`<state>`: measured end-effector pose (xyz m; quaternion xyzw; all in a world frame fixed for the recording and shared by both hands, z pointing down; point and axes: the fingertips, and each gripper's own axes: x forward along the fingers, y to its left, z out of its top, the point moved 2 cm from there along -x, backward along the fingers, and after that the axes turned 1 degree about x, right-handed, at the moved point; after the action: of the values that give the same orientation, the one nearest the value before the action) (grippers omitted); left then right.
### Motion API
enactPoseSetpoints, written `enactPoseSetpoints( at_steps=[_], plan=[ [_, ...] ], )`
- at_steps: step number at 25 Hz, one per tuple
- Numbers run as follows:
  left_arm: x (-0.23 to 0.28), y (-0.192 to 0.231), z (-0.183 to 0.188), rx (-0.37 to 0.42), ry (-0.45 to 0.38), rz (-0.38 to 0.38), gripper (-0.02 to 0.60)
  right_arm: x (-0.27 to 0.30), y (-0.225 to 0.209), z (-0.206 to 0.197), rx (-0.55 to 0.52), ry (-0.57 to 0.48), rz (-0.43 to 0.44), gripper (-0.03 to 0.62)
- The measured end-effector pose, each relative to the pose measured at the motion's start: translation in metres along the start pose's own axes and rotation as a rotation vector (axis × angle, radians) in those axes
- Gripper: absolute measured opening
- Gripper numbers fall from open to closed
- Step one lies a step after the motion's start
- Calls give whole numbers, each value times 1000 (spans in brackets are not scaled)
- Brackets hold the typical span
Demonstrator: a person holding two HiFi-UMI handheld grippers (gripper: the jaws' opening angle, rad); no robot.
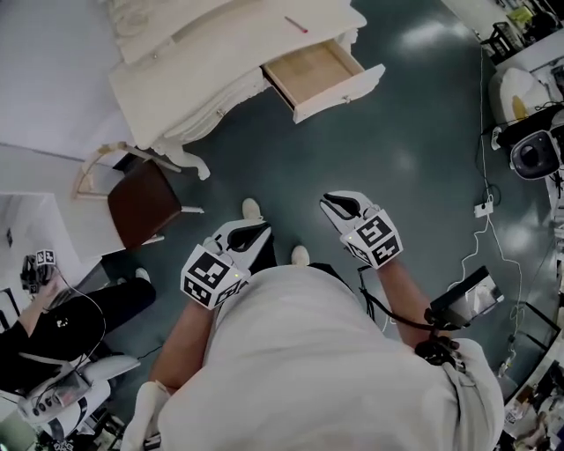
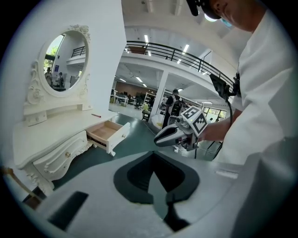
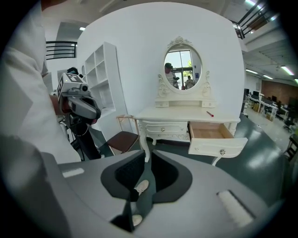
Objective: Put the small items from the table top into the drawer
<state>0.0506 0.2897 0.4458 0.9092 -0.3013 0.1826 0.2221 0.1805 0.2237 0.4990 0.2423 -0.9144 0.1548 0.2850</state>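
Head view: pen [image 1: 296, 25] beyond right tongs [image 1: 330, 205]

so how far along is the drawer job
Done: the drawer stands open, seemingly empty. In hand: nothing; the left gripper and right gripper are open and empty, away from the dressing table. Left: the thin red item on the table top has to go in.

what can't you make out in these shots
- red item on the table top: too small in every view to say what it is.
- rest of the table top: cut off by the head view's top edge and seen almost edge-on in both gripper views, so other small items can't be ruled out.
- drawer: in the right gripper view its front panel hides the floor just behind it; in the head view its back lies under the table top.
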Motion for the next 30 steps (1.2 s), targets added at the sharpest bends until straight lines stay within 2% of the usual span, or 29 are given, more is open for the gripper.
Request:
enactPoseSetpoints(
  at_steps=[3,8,12,15,19,23,30],
  plan=[
    [1,45,24,19,-22,-28,2,23,-23,30,26,5,-44,46],
    [-15,118,68,67,-57,-88,2,65,-59,98,-7,18,-132,41],
    [-29,170,72,76,-44,-127,3,93,-83,133,1,28,-205,40],
    [-33,206,72,57,-39,-129,8,112,-101,151,0,36,-241,37],
    [-30,226,78,26,-57,-144,11,125,-130,163,3,62,-266,34],
    [-21,248,83,29,-48,-120,17,142,-172,176,1,65,-285,40],
    [6,284,128,0,-69,14,-2,164,-271,204,-42,61,-269,41]
  ],
)
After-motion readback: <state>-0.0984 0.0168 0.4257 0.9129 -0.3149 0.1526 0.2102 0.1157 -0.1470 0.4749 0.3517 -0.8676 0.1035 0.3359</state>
